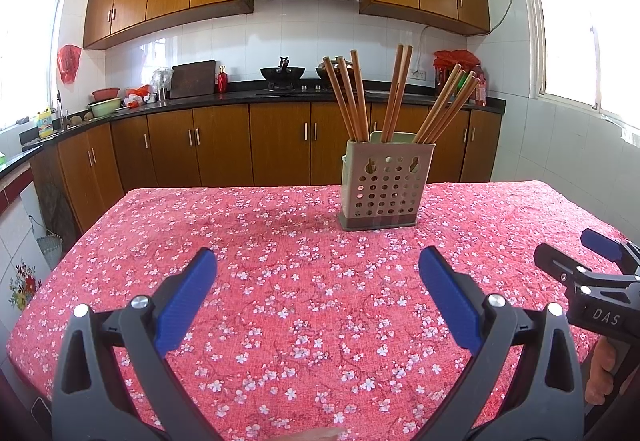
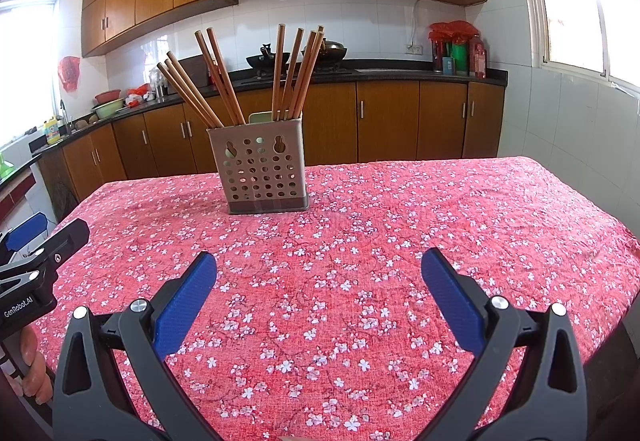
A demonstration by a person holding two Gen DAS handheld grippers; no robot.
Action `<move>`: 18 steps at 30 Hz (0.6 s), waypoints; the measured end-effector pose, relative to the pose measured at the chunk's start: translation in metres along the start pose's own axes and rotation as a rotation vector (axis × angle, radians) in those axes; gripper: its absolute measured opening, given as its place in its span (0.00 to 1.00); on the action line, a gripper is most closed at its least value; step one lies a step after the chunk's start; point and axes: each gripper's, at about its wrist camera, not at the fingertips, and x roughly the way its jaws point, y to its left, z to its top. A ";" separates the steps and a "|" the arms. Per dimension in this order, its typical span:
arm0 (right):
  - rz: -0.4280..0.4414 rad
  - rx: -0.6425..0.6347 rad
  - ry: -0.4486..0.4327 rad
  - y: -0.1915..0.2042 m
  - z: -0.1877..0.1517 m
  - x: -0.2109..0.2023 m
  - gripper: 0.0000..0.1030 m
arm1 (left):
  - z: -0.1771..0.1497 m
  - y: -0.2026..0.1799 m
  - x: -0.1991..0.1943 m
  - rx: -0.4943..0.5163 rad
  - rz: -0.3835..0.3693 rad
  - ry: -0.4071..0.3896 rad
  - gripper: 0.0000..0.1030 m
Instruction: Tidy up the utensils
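A grey perforated utensil holder (image 1: 380, 189) (image 2: 264, 173) stands upright on the far half of the table, with several wooden chopsticks (image 1: 396, 93) (image 2: 292, 73) fanned out in its compartments. My left gripper (image 1: 318, 293) hovers open over the near table, well short of the holder, with nothing between its blue pads. My right gripper (image 2: 320, 297) is also open and empty, at the same distance. In the left wrist view the right gripper (image 1: 600, 249) shows at the right edge; in the right wrist view the left gripper (image 2: 36, 237) shows at the left edge.
The table wears a red floral tablecloth (image 1: 280, 249) (image 2: 440, 225). Behind it run wooden kitchen cabinets (image 1: 280, 145), a dark counter with a wok (image 1: 282, 73) and bowls. A hand (image 1: 600, 373) holds the right gripper's handle.
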 end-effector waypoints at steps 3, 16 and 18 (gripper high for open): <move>0.000 0.001 0.000 0.000 0.000 0.000 0.98 | -0.002 0.000 0.000 -0.002 0.001 0.001 0.96; 0.000 0.001 0.000 -0.001 0.000 0.000 0.98 | -0.002 0.000 -0.001 -0.002 0.001 0.001 0.96; 0.000 0.002 0.000 -0.001 0.000 0.000 0.98 | -0.002 0.000 -0.001 -0.002 0.000 0.002 0.96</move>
